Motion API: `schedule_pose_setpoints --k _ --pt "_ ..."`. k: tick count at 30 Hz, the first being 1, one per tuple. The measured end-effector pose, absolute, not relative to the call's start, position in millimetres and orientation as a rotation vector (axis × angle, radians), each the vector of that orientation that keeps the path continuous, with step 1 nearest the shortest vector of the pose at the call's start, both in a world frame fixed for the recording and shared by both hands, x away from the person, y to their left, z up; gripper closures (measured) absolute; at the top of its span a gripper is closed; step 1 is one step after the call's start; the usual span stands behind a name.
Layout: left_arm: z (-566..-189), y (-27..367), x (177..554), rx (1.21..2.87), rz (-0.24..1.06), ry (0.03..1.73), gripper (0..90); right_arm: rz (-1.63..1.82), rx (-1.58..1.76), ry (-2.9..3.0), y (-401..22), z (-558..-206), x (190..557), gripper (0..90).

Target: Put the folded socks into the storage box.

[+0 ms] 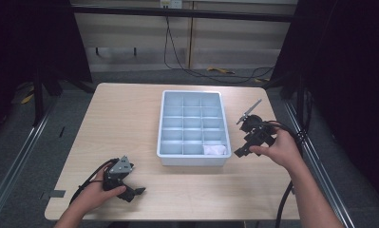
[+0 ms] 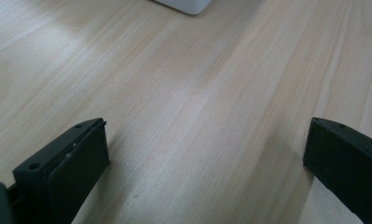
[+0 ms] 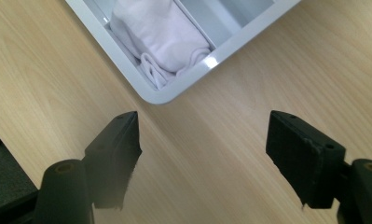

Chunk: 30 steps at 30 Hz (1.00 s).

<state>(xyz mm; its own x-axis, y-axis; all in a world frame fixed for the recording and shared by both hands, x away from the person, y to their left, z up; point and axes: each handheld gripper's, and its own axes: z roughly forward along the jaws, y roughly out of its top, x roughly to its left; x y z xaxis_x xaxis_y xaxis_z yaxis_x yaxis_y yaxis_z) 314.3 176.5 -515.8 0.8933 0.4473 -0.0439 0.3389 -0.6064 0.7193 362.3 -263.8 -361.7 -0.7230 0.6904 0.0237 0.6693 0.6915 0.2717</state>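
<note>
A white cloth lies folded in the corner box of the grey tray, the corner nearest the person's right hand. The tray sits in the middle of the wooden surface. The right gripper is just beside that corner, above the wood, with its jaws wide apart and nothing between them. The left gripper rests well apart from the tray, also wide apart and holding nothing.
</note>
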Motion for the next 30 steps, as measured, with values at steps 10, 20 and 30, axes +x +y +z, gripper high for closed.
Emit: schedule_pose_setpoints --k 10,20,30 --pt "-516 176 314 2.274 0.179 0.562 0.0 0.433 1.154 2.787 -277 -374 350 20.4" --pt "-516 176 314 2.275 0.179 0.562 0.0 0.454 1.188 2.761 -285 -387 340 17.7" --pt "-516 176 314 2.274 0.178 0.563 0.0 0.508 1.21 2.724 -294 -401 330 16.6"
